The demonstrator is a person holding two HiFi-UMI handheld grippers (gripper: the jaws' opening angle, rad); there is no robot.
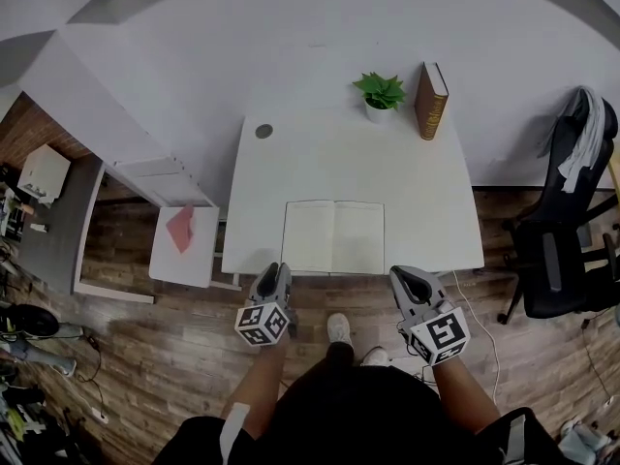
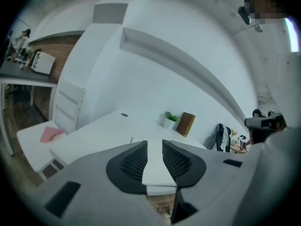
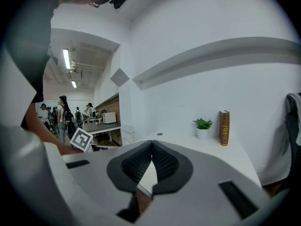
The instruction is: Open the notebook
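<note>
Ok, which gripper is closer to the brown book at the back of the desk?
Right. The right gripper hangs off the front edge of the desk, nearly in line with the brown book; the left gripper is off that edge too, farther left.

A white counter (image 1: 426, 211) stands against a plain white wall (image 1: 291, 27) that bears a long raised ledge (image 3: 211, 55), on a floor (image 1: 165, 347) of brown wood planks. In the head view a low white side table (image 1: 199, 260) and a white drawer unit (image 2: 68, 105) sit left of it, a grey desk (image 1: 53, 231) farther off, and a black office chair (image 1: 552, 260) with a pale garment (image 1: 581, 134) draped over its back stands to the right. Strip lights (image 3: 67, 59) glow on the ceiling of a room beyond
</note>
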